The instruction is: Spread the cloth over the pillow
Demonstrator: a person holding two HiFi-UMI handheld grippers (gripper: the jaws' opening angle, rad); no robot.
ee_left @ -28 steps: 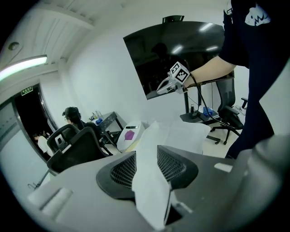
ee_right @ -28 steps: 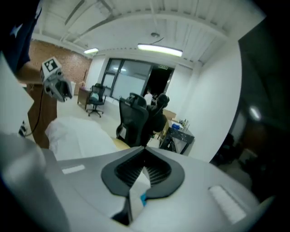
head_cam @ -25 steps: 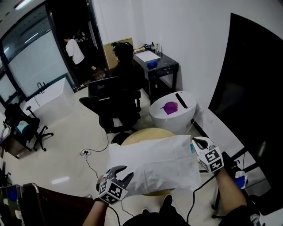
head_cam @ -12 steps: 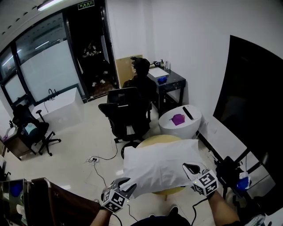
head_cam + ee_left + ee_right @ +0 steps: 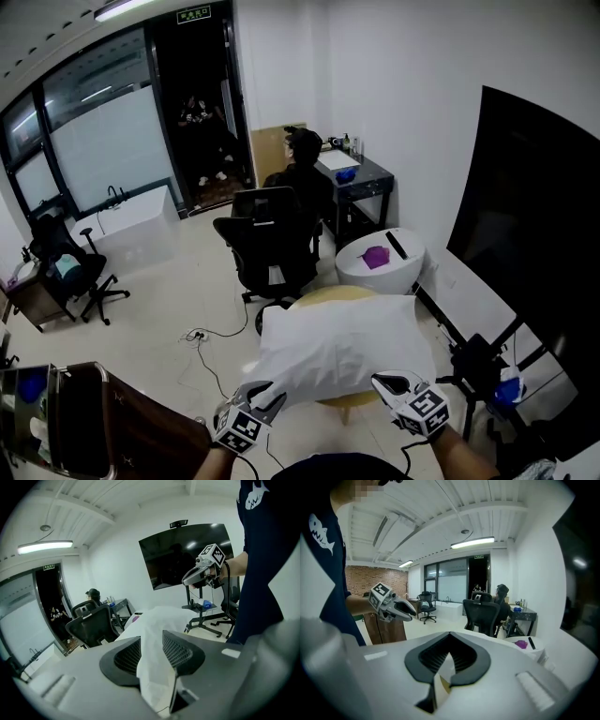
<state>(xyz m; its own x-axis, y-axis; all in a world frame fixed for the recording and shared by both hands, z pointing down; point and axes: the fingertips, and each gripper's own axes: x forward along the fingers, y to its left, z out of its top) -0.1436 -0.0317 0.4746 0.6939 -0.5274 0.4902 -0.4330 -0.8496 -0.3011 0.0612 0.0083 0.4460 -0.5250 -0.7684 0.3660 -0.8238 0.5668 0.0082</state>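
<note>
Head view shows the white cloth (image 5: pixel 342 347) lying across a round table (image 5: pixel 319 294), its near edge stretched between the two tools. The pillow under it is covered, and its outline cannot be told apart from the cloth. The left tool (image 5: pixel 265 392) sits at the near left corner of the cloth, and the right tool (image 5: pixel 386 382) at the near right corner, well apart from the left one.

Left gripper view shows its jaws partly apart and clamped on a thick bunched fold of the cloth, which runs away from the tool over the table. Right gripper view shows its jaws fully together, with a thin white sliver of the cloth pinched between them.

Beyond both tools, past the far side of the table, stands a black office chair (image 5: pixel 272 239). A person (image 5: pixel 302 173) sits behind it at a dark desk (image 5: pixel 361 178). A white round stand (image 5: pixel 384 272) with a purple item (image 5: pixel 377 257) on top is ahead of the right tool.
</note>
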